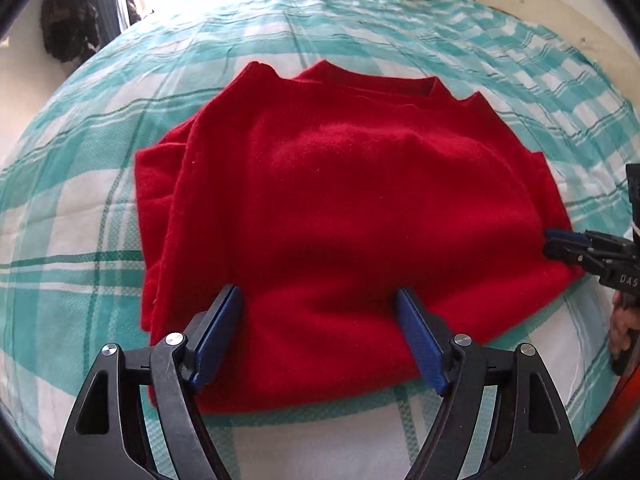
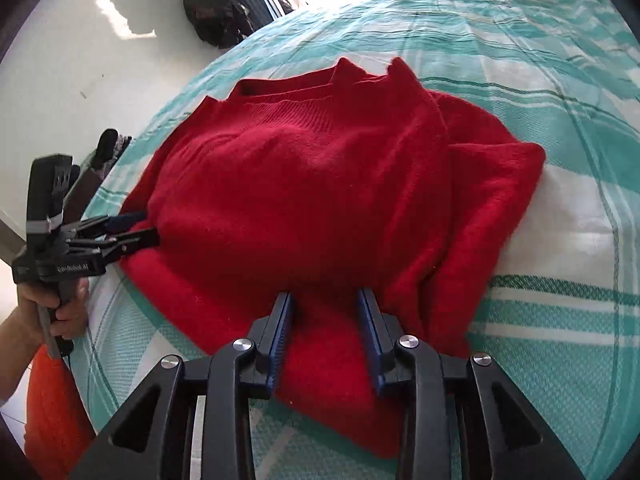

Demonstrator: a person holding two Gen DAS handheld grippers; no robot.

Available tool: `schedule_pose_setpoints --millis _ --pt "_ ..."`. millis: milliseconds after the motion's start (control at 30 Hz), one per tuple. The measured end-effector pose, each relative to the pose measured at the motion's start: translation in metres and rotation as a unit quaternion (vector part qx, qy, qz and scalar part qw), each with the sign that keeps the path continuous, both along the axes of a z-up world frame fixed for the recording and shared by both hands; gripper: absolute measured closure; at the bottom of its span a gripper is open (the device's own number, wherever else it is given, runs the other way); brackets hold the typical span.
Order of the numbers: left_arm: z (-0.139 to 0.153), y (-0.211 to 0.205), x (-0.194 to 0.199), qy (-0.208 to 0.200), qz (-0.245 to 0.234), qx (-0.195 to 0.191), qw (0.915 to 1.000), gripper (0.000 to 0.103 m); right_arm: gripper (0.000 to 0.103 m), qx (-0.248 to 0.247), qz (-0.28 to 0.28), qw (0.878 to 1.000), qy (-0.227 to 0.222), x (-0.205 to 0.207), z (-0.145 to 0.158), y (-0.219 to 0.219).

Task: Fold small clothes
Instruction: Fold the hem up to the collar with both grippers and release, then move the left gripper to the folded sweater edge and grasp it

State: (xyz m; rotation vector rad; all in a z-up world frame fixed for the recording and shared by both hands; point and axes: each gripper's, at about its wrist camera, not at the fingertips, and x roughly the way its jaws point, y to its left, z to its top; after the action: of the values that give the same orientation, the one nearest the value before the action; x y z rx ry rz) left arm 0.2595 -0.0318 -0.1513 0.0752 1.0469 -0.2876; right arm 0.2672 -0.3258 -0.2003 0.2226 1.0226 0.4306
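A red knitted sweater (image 1: pixel 340 208) lies partly folded on the bed, its collar at the far side and its sleeves folded in; it also shows in the right wrist view (image 2: pixel 320 200). My left gripper (image 1: pixel 320 300) is open, its blue pads wide apart over the sweater's near edge, and it appears from the side in the right wrist view (image 2: pixel 140 228). My right gripper (image 2: pixel 326 300) is open with a narrower gap, its fingers resting on the sweater's near edge. In the left wrist view it (image 1: pixel 560 244) touches the sweater's right edge.
The bed has a teal and white checked sheet (image 1: pixel 100 200). A white floor (image 2: pixel 80 60) and a dark bundle (image 2: pixel 216 12) lie beyond the bed's left side. An orange cloth (image 2: pixel 52 400) hangs near the hand holding the left gripper.
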Motion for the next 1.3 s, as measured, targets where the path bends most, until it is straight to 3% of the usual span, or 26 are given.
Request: schedule_pose_setpoints --millis 33,133,200,300,367,467,567,633,733,767,833,900,1300 --pt "0.010 0.003 -0.007 -0.003 0.003 -0.017 0.9999 0.022 0.070 -0.004 -0.018 1.000 -0.001 -0.006 0.009 -0.003" --pt "0.015 0.015 -0.023 -0.007 0.026 -0.055 0.9981 0.008 0.062 0.003 -0.029 0.998 -0.050 -0.028 0.043 -0.002" --pt "-0.007 0.018 -0.021 0.026 0.048 -0.042 0.9976 0.008 0.048 0.005 -0.033 0.998 -0.052 -0.037 0.043 0.004" --pt "-0.015 0.013 -0.032 0.013 0.047 0.007 0.9988 0.011 0.049 -0.017 -0.025 0.999 0.025 -0.030 -0.004 0.011" --pt "0.001 0.015 -0.048 0.012 0.045 0.008 0.9989 0.016 0.049 -0.023 -0.039 0.999 0.009 -0.034 0.008 0.009" --pt "0.022 0.034 -0.078 -0.011 0.064 -0.008 0.9978 0.011 0.047 0.006 -0.073 0.997 -0.030 -0.059 0.048 -0.003" --pt "0.022 0.054 -0.095 -0.028 0.108 0.015 0.9936 0.007 0.028 -0.056 -0.108 0.990 -0.074 -0.097 0.072 -0.016" --pt "0.007 0.063 -0.095 -0.014 0.135 0.038 0.9901 0.007 0.023 -0.103 -0.141 0.982 -0.072 -0.115 0.065 -0.027" --pt "-0.024 0.072 -0.095 0.007 0.147 0.053 0.9877 0.001 0.022 -0.151 -0.167 0.974 -0.013 -0.125 0.022 -0.047" --pt "-0.029 0.072 -0.097 -0.004 0.144 0.056 0.9879 0.001 0.014 -0.151 -0.169 0.974 0.009 -0.128 0.003 -0.056" --pt "-0.035 0.072 -0.099 -0.013 0.137 0.060 0.9886 0.001 0.012 -0.125 -0.174 0.976 -0.029 -0.142 -0.008 -0.063" --pt "-0.038 0.074 -0.098 -0.009 0.138 0.053 0.9890 0.001 0.011 -0.131 -0.169 0.976 -0.045 -0.148 -0.011 -0.065" --pt "-0.043 0.072 -0.103 -0.018 0.136 0.054 0.9891 0.001 0.006 -0.152 -0.170 0.972 -0.064 -0.148 -0.018 -0.056"
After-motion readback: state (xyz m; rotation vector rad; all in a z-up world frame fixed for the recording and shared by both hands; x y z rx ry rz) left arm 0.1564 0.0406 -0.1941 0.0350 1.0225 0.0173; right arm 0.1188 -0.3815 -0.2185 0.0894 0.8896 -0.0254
